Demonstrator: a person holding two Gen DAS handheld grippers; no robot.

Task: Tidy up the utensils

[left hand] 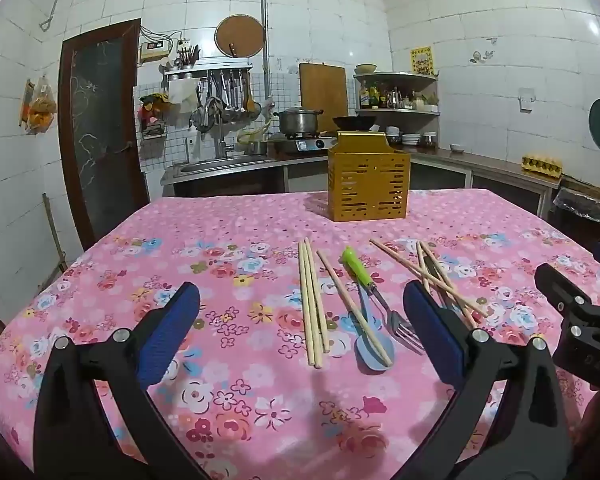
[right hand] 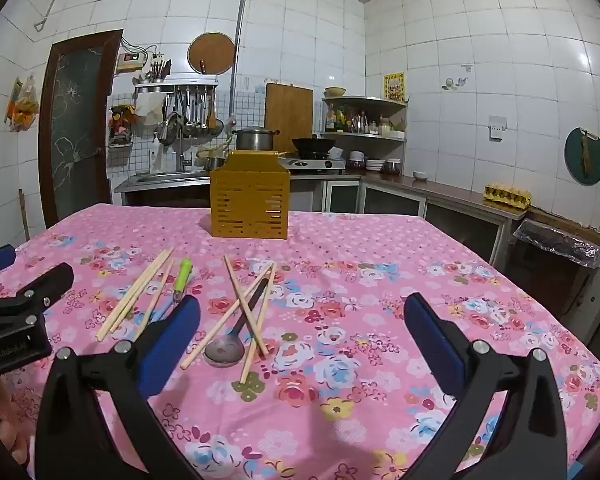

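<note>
Left wrist view is showing the left gripper [left hand: 300, 320] hanging over the near part of the table with its blue pads spread wide and nothing between them. The pink floral tablecloth [left hand: 228, 400] is lying bare under it. Just beyond, a pair of chopsticks [left hand: 313, 300] is lying side by side, and to their right a single chopstick [left hand: 354, 304] is crossing over a pale blue spoon [left hand: 374, 350]. A green-handled fork [left hand: 370, 288] is resting beside that spoon, tines toward the camera. Further right, more chopsticks [left hand: 428, 274] are lying crossed in a loose heap, partly hidden behind the right-side pad.

From the right wrist camera the right gripper [right hand: 302, 320] is likewise standing wide apart and grasping nothing, poised above the cloth to the right of the utensils. That crossed heap [right hand: 246, 312] is sitting on top of a dark-handled metal spoon [right hand: 225, 350] (its bowl facing up). The other gripper is peeking in at the left edge.

At the far side of the table the yellow slotted utensil holder [left hand: 367, 186] is standing upright, well apart from the scattered pieces. Behind it the kitchen counter [left hand: 480, 160] is running along the tiled wall.
</note>
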